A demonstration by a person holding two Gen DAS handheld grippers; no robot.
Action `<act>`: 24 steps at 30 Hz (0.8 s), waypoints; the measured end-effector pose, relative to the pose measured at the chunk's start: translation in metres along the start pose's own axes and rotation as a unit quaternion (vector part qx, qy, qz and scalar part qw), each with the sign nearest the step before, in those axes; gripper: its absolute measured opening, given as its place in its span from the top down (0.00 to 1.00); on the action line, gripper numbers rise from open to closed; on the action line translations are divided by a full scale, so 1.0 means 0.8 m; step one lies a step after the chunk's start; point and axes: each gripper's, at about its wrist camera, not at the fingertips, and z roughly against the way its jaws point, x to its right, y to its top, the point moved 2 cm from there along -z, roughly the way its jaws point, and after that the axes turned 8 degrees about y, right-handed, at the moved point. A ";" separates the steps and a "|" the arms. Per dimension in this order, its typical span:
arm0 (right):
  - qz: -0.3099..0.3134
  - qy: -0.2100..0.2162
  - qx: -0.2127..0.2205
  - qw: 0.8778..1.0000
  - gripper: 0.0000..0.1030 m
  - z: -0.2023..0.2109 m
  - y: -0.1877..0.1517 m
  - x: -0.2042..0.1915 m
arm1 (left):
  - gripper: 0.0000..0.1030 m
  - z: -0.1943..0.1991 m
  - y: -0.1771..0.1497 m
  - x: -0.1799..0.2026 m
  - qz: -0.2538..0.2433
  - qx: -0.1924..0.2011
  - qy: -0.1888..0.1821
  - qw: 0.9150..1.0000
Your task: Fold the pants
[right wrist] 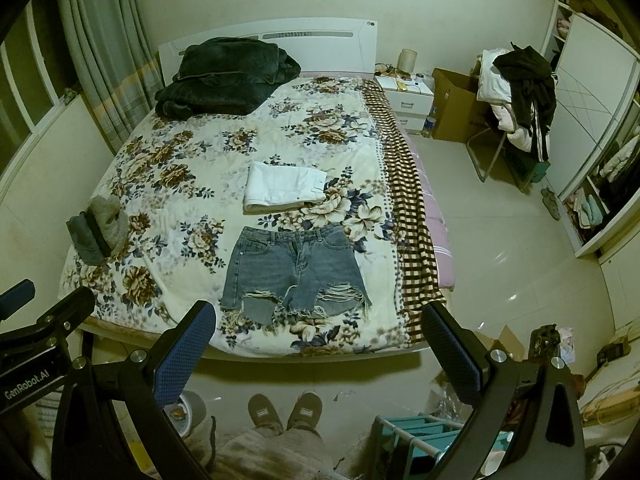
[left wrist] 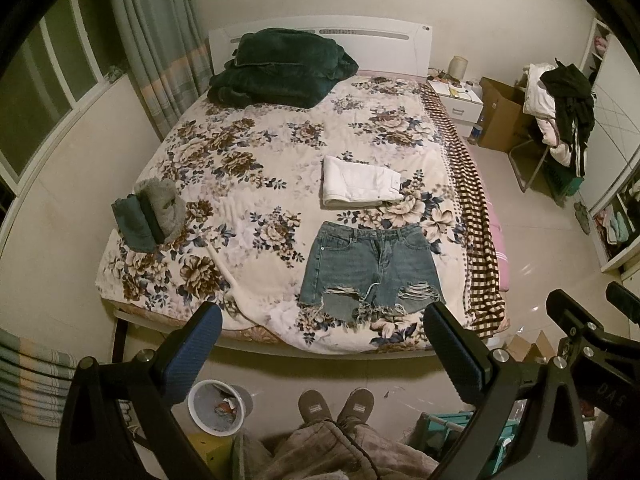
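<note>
Blue denim shorts [left wrist: 370,266] with frayed hems lie flat and unfolded near the foot of the floral bed [left wrist: 248,184]; they also show in the right wrist view [right wrist: 294,270]. A folded white garment [left wrist: 360,180] lies just beyond them, also in the right wrist view [right wrist: 284,186]. My left gripper [left wrist: 320,332] is open and empty, held back from the bed's foot edge above the floor. My right gripper [right wrist: 318,332] is open and empty, likewise short of the bed. Neither touches the shorts.
A dark green blanket [left wrist: 280,68] sits at the headboard. Folded grey and teal clothes [left wrist: 150,212] lie at the bed's left edge. A checked cloth [left wrist: 476,216] runs along the right edge. A waste bin [left wrist: 218,406] and my slippered feet [left wrist: 336,404] are on the floor.
</note>
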 end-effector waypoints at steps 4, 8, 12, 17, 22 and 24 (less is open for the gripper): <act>0.000 0.000 0.001 1.000 0.00 0.000 0.000 0.000 | 0.00 0.000 0.000 0.000 0.001 0.001 0.000 1.000; -0.001 0.000 0.000 1.000 0.00 -0.001 0.000 -0.001 | 0.00 0.000 0.000 0.001 0.000 0.001 0.000 1.000; 0.000 -0.001 0.000 1.000 0.00 0.000 -0.001 0.000 | 0.00 -0.003 -0.001 0.004 0.001 0.001 0.000 1.000; -0.001 0.000 0.000 1.000 0.00 0.003 0.005 0.001 | 0.00 -0.003 -0.002 0.004 0.001 0.001 0.000 1.000; -0.006 -0.002 -0.002 1.000 0.00 0.002 0.010 0.001 | 0.00 -0.005 -0.002 0.008 0.001 0.002 0.000 1.000; -0.009 -0.007 -0.002 1.000 0.00 -0.011 0.012 0.007 | 0.00 -0.013 0.002 0.009 0.001 0.009 0.006 1.000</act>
